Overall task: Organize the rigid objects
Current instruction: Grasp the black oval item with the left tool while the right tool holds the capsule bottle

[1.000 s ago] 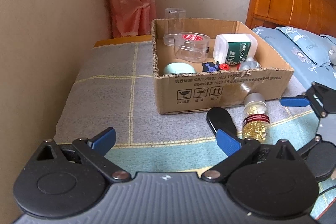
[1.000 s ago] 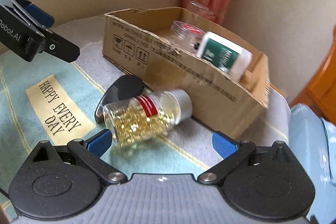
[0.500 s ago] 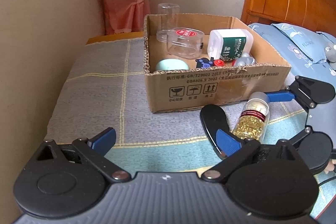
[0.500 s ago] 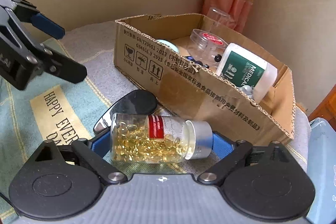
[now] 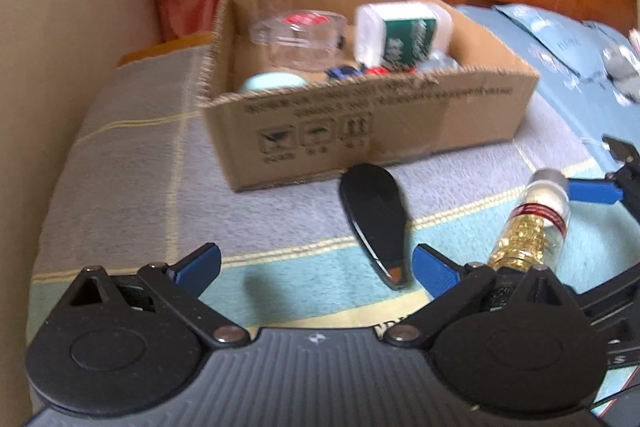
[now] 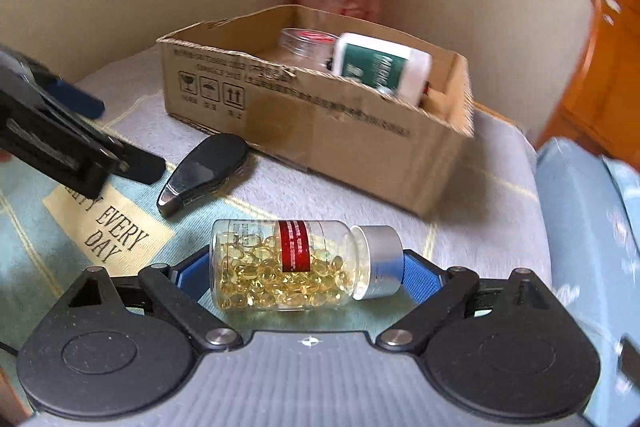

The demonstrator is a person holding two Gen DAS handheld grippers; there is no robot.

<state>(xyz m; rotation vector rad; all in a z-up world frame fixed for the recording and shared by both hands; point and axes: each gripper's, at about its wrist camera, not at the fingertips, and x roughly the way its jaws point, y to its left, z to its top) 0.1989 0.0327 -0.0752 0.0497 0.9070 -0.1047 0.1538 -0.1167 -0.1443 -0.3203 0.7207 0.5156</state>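
So the pill bottle (image 6: 298,263) is lying sideways right across the right gripper (image 6: 304,269), its glass bottom against one blue finger (image 6: 192,273) and its silver cap against the other, gripped end to end and tilted up off the blanket (image 6: 460,223). The left gripper (image 5: 316,263) has its jaws spread wide with nothing between them, hanging over the blanket. The black case (image 5: 378,219) lies just past its right fingertip, in front of the cardboard box (image 5: 400,131), which has a white bottle (image 5: 400,33) and a clear jar (image 5: 302,37) inside.
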